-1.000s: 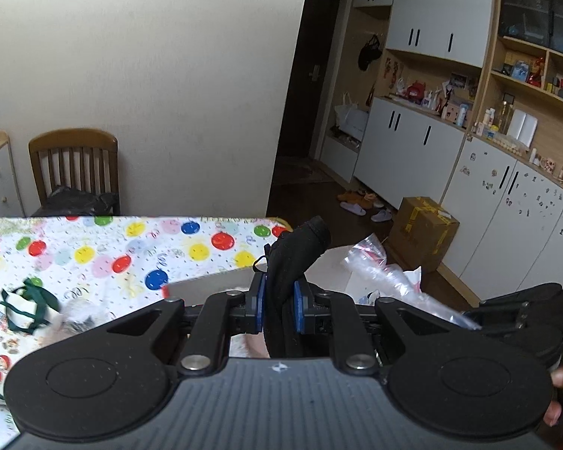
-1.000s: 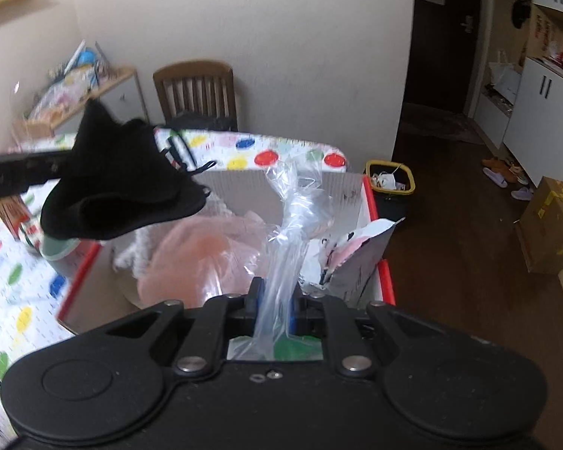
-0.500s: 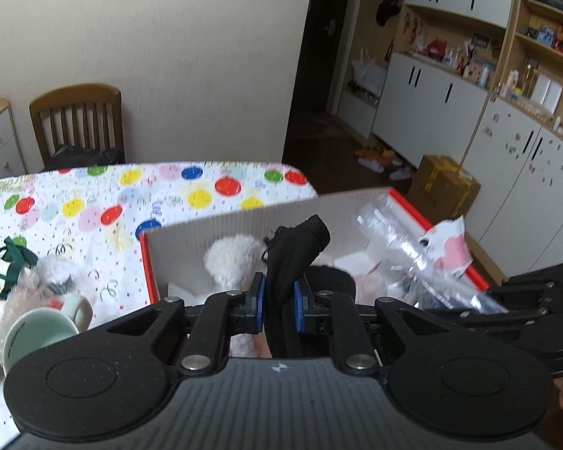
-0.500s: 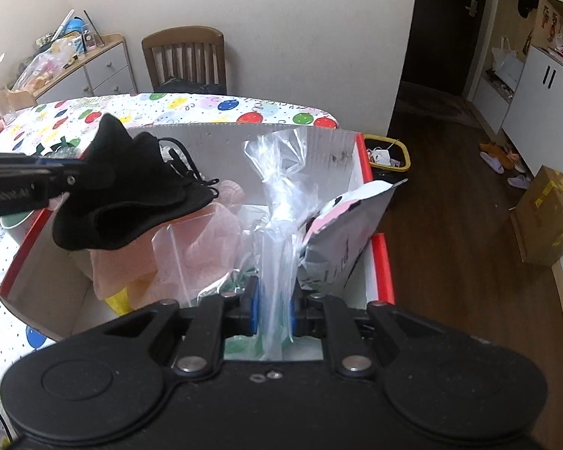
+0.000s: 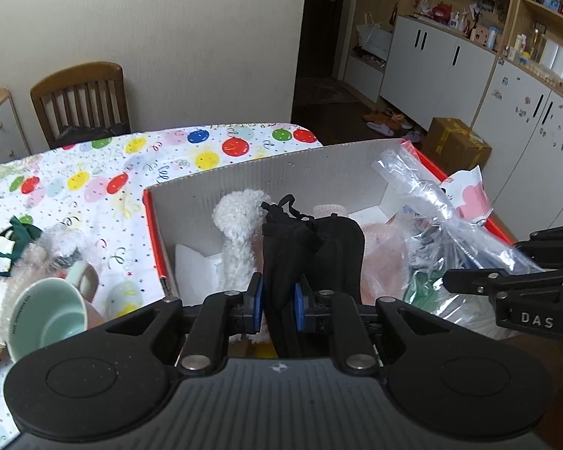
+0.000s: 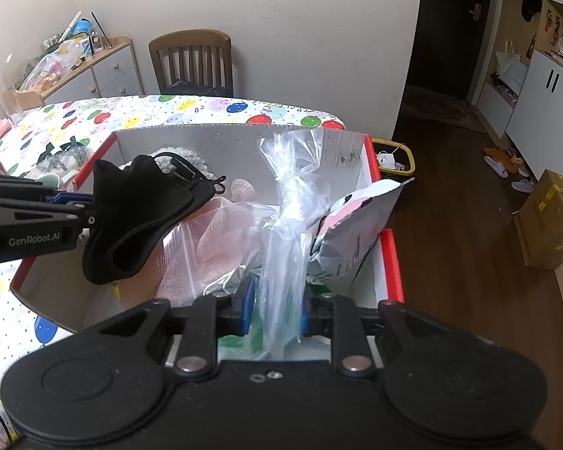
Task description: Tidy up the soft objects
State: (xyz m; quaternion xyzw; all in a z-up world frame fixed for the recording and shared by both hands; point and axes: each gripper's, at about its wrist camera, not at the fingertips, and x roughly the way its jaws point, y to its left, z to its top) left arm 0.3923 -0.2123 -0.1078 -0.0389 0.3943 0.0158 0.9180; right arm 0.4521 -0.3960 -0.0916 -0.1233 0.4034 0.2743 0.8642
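Note:
My left gripper [image 5: 277, 302] is shut on a black fabric face mask [image 5: 304, 247] and holds it over the open red-edged cardboard box [image 5: 266, 172]. The mask [image 6: 139, 210] and left gripper [image 6: 88, 204] also show in the right wrist view. My right gripper [image 6: 276, 313] is shut on a clear plastic bag [image 6: 292, 202] that stands up over the box's right half; the bag also shows in the left wrist view [image 5: 424, 202]. Inside the box lie a white fluffy toy [image 5: 240, 221], pink soft fabric in plastic [image 6: 214, 240] and a torn pink-and-white mailer [image 6: 356, 232].
The box [image 6: 390, 255] sits at the right end of a table with a balloon-print cloth [image 5: 94, 180]. A pale green mug [image 5: 45, 318] and wrapped items [image 5: 52, 243] lie left of the box. A wooden chair [image 6: 191, 60] stands behind; a yellow bin [image 6: 394, 157] is on the floor.
Both grippers have come down lower over the box with their loads still held. The mask now hangs just above the white toy and pink fabric.

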